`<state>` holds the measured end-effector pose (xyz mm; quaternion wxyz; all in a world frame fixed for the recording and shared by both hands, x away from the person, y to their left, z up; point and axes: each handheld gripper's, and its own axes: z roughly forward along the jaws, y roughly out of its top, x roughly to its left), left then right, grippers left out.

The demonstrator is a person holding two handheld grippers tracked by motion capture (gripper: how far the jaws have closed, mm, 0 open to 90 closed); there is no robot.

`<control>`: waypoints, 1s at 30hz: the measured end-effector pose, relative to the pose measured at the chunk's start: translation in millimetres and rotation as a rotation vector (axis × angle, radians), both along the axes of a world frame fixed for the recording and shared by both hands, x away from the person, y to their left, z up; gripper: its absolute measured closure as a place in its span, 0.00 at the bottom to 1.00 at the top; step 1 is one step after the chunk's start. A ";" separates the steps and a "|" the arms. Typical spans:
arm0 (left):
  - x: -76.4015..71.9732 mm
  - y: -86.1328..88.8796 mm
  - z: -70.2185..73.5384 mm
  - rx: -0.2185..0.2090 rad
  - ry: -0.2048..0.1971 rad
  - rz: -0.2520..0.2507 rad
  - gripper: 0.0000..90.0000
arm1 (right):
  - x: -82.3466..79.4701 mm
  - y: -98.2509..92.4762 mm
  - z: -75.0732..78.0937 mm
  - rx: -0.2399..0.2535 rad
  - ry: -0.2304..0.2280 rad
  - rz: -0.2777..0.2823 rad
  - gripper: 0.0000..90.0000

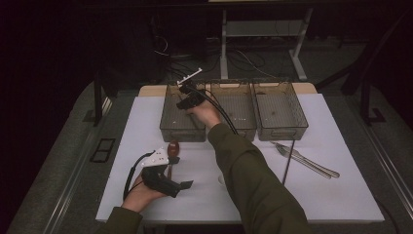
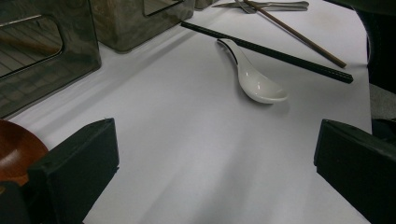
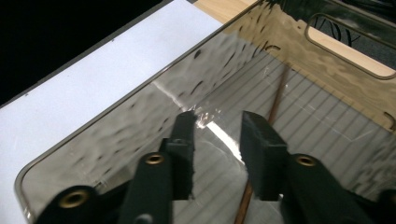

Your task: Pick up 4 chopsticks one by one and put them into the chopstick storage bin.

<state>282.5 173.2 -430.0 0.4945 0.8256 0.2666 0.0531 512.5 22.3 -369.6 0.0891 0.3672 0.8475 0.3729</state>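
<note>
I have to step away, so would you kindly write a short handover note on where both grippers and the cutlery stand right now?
Right gripper: over the left bin, jaws apart, gripping nothing; a brown chopstick lies on the bin floor below them.
Left gripper: open, empty, resting low on the table beside a brown wooden spoon.
Done: one chopstick lies in the left bin.
Left on the table: white spoon, black chopstick, second brown chopstick, metal cutlery, wooden spoon. The middle bin and the right bin look nearly empty.
</note>
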 end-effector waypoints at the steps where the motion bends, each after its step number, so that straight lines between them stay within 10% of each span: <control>1: 0.0 0.1 0.1 -0.005 0.000 0.001 0.00 | -0.7 -2.8 1.0 0.002 0.005 -0.007 0.65; 12: 1.6 2.3 0.6 -0.005 0.000 0.005 0.00 | -20.5 -37.3 10.9 0.028 -0.022 0.017 0.47; 30: 0.2 0.6 0.4 0.008 -0.007 0.020 0.00 | -76.2 -111.2 24.4 0.101 -0.062 0.052 0.45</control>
